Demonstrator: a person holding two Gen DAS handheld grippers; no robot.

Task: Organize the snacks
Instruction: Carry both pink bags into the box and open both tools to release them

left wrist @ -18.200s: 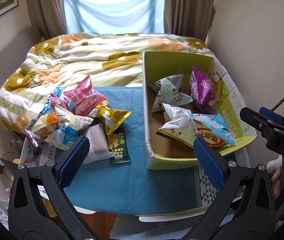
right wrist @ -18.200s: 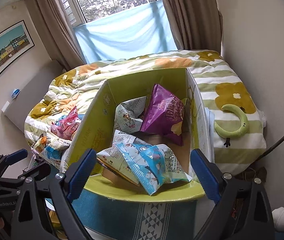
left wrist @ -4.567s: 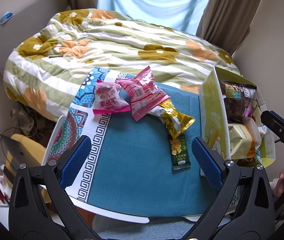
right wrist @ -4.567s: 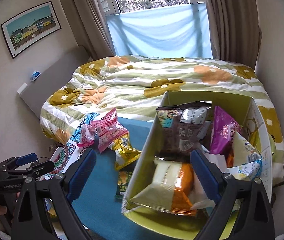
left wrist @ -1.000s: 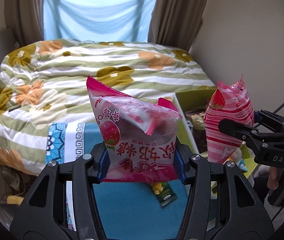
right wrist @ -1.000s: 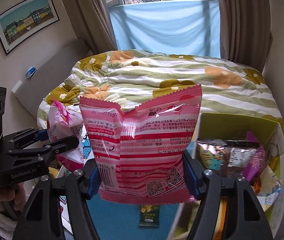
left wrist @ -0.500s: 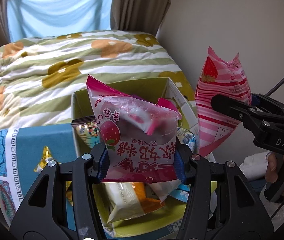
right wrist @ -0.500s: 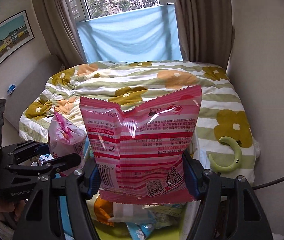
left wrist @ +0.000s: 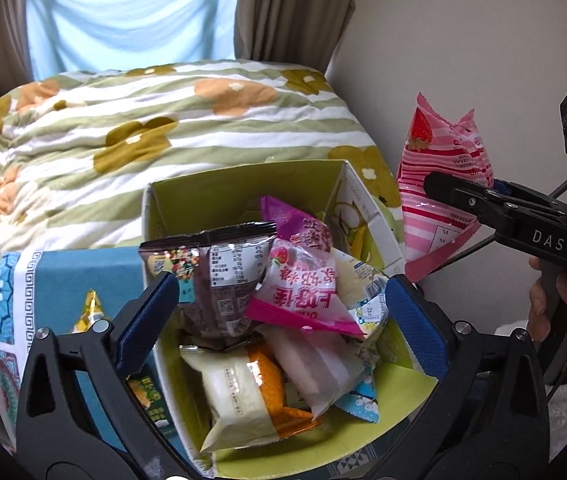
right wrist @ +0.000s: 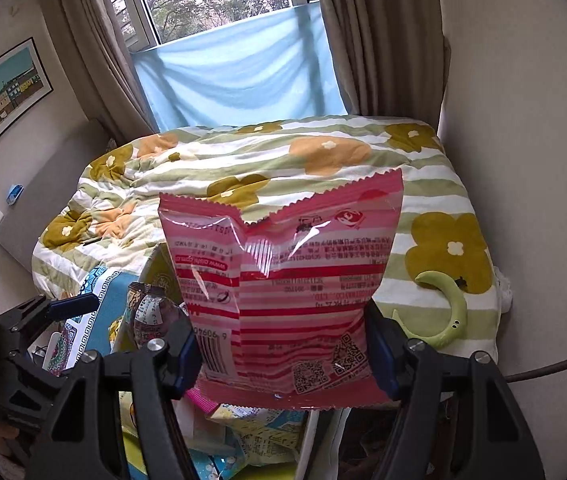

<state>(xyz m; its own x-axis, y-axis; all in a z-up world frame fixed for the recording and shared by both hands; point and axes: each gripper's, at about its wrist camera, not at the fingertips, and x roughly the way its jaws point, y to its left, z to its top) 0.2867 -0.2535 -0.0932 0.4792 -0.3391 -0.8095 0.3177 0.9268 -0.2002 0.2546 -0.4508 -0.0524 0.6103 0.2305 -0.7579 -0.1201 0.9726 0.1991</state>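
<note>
Left wrist, claw [left wrist: 283,312] opened, strawberry packet [left wrist: 303,292] dropped

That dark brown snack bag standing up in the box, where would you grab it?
Grip the dark brown snack bag by its flat crimped top seam, coming straight down from above. It stands upright against the yellow-green box wall, with the pink strawberry bag leaning on its right side.

Left tongs [left wrist: 279,316] gape (empty); right tongs [right wrist: 285,354] clamped.
</note>
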